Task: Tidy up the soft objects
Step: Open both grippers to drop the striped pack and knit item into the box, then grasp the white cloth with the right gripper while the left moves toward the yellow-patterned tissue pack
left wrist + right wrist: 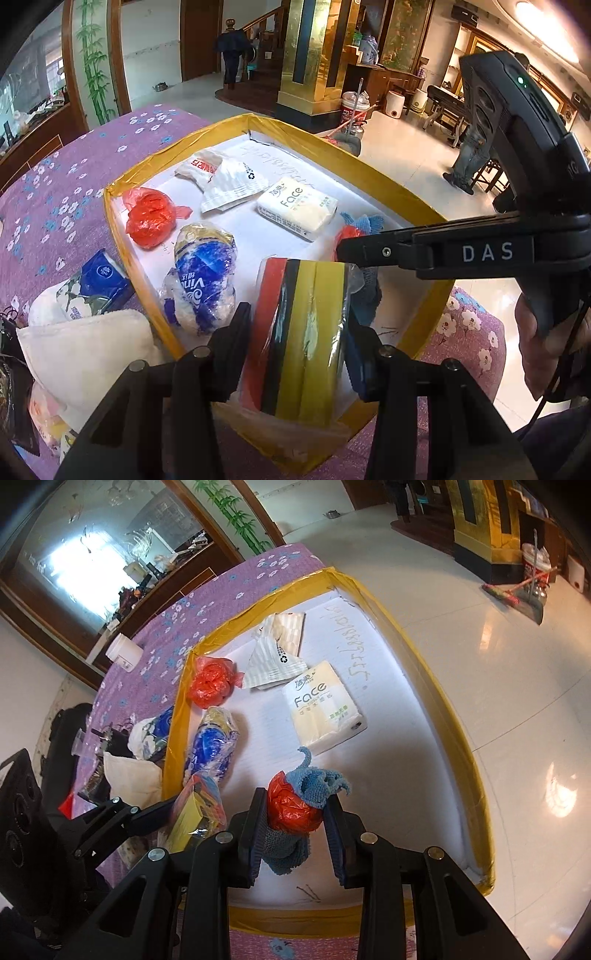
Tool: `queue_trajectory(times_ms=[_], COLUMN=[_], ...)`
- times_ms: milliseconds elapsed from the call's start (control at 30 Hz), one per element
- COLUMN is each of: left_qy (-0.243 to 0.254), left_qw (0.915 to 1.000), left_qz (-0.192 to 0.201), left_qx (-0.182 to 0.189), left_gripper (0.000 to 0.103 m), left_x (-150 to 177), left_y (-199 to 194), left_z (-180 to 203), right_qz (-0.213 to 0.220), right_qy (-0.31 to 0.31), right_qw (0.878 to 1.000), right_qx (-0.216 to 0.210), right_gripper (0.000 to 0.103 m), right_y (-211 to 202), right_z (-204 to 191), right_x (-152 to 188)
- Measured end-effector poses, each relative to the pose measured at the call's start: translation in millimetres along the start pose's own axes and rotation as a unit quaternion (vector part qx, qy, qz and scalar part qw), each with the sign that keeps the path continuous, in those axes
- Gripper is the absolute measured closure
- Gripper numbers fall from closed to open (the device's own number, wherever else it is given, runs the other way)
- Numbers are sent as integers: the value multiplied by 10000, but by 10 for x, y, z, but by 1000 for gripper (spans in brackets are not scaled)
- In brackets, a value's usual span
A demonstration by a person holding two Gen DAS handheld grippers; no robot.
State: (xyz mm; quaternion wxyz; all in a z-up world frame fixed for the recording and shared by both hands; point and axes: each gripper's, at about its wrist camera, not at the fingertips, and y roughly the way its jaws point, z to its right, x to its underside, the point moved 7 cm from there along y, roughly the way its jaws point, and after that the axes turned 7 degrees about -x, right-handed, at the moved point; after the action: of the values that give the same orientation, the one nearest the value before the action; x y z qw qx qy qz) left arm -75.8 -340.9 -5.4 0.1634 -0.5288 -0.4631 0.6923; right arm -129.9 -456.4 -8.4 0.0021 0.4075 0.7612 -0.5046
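A white tray with a yellow taped rim (pixel 122 177) (pixel 436 679) lies on a purple flowered cloth. My left gripper (pixel 299 328) is shut on a wrapped pack of red, black and yellow sponges (pixel 306 332) over the tray's near edge; the pack also shows in the right wrist view (pixel 195 812). My right gripper (pixel 295 812) is shut on a red plastic bag (pixel 291 805) bundled with a blue knitted cloth (pixel 314 782), above the tray floor. In the tray lie another red bag (pixel 151 218) (pixel 210 683), a blue Vinda tissue pack (pixel 203 273) (pixel 214 746), a Face tissue pack (pixel 299 206) (pixel 325 709) and white wrappers (pixel 229 177) (pixel 277 653).
Left of the tray on the cloth lie a white towel (pixel 85 354) (pixel 129 771), a small blue tissue pack (pixel 103 277) and dark clutter (pixel 110 738). A white jar (pixel 123 651) stands further back. The tiled floor (pixel 517 664) drops off beyond the tray's right side.
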Motion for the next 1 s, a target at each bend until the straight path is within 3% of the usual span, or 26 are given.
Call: queue_trajectory(times_ms=[67, 200, 367, 567, 1000], left_qy=[19, 29, -6, -103, -655], left_qw=[10000, 10000, 9997, 9993, 9964], left_qz=[28, 75, 213, 357, 468], left_qx=[-13, 18, 80, 107, -248], left_gripper=[58, 56, 49, 48, 47], left_x=[-5, -18, -51, -62, 246], left_y=[-6, -30, -133, -314, -799], left_z=[15, 32, 31, -12, -562], right_qz=[7, 121, 303, 494, 185], right_qy=[-45, -83, -86, -269, -928], right_qw=[9999, 9995, 9987, 9978, 9953], right_qx=[91, 279, 390, 353, -198], right_gripper=[66, 49, 48, 48, 48], right_y=[-14, -79, -194, -316, 7], right_z=[1, 24, 19, -181, -981], right_x=[-9, -48, -82, -107, 11])
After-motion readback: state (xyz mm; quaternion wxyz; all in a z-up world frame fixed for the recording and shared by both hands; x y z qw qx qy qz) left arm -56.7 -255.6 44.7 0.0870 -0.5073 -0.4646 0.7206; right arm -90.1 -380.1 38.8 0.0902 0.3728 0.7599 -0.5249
